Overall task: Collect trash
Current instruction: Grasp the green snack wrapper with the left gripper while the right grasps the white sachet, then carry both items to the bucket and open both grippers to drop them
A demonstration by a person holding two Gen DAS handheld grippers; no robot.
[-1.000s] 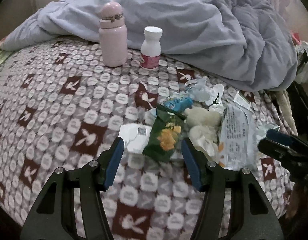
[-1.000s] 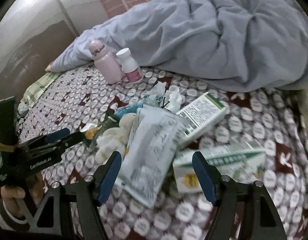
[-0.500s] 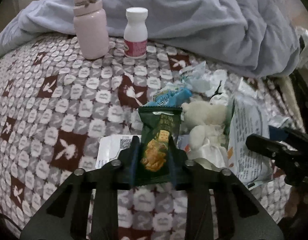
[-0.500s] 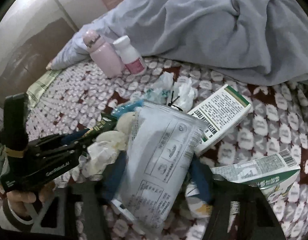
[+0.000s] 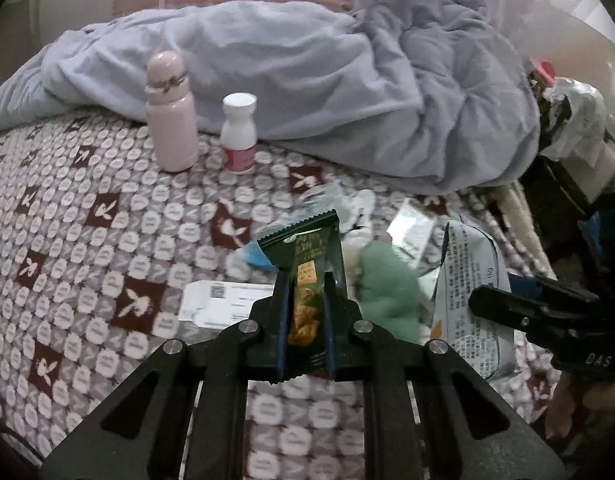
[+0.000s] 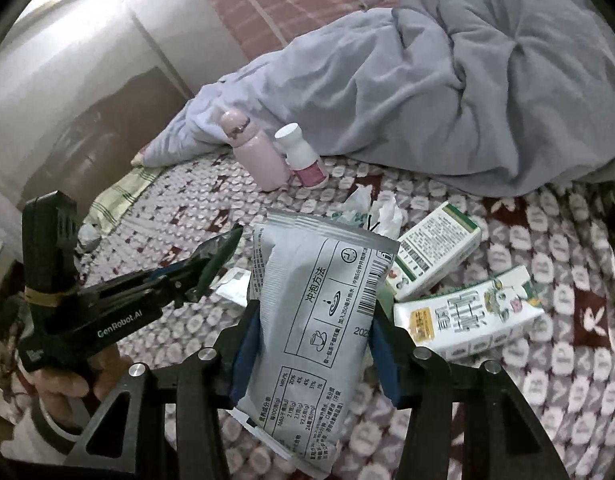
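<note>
Left wrist view: the left gripper (image 5: 305,320) has its jaws clamped on a green snack wrapper (image 5: 307,276), lifted above the bed (image 5: 67,240). Right wrist view: the right gripper (image 6: 313,340) jaws pinch a grey sachet (image 6: 319,312) above the bed; two cartons (image 6: 463,312) lie beside it.

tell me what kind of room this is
Most likely a bedroom: the work surface is a bed, covered by a rabbit-patterned bedspread with a rumpled grey-blue duvet heaped at the back. A pink flask and a white pill bottle stand on it, by scattered wrappers.
</note>
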